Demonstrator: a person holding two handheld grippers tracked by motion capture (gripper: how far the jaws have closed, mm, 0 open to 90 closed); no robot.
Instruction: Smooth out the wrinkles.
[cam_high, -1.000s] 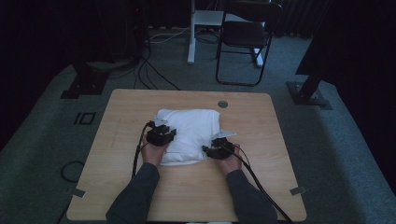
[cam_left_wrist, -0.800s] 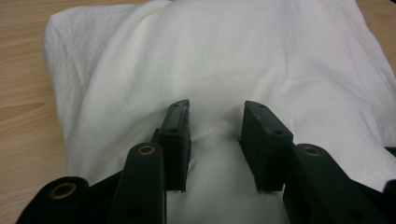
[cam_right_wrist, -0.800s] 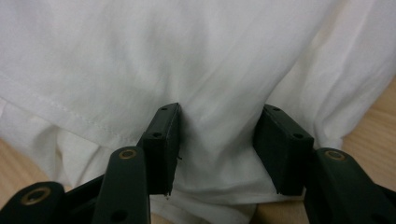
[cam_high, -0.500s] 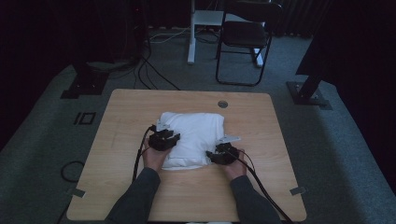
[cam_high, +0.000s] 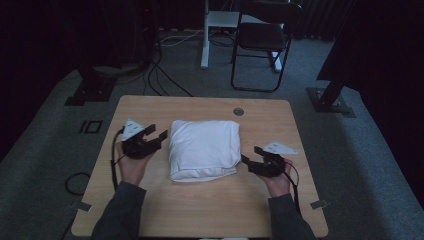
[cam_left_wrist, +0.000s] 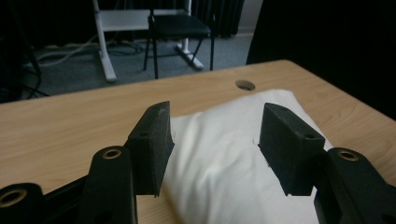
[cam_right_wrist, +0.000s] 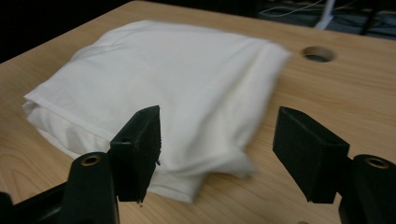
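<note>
A folded white cloth (cam_high: 204, 149) lies flat in the middle of the wooden table (cam_high: 200, 210). My left gripper (cam_high: 156, 135) hovers just off the cloth's left edge; its jaws have just been opening and stand open with nothing between them. In the left gripper view the cloth (cam_left_wrist: 219, 163) lies beyond the spread jaws of that gripper (cam_left_wrist: 215, 149). My right gripper (cam_high: 248, 159) sits off the cloth's right front corner, its jaws also just opened and empty. The right gripper view shows the cloth (cam_right_wrist: 159, 88) ahead of the open right gripper (cam_right_wrist: 217, 154), apart from the pads.
A round cable hole (cam_high: 238, 111) sits near the table's far edge. Beyond the table stand a black chair (cam_high: 262, 40), a white stand (cam_high: 210, 25) and floor cables (cam_high: 165, 75). Black stand feet rest on the floor at both sides.
Both grippers have let go of the cloth and drawn outward and up, left to the left, right to the right. The cloth now lies neatly folded and untouched.
</note>
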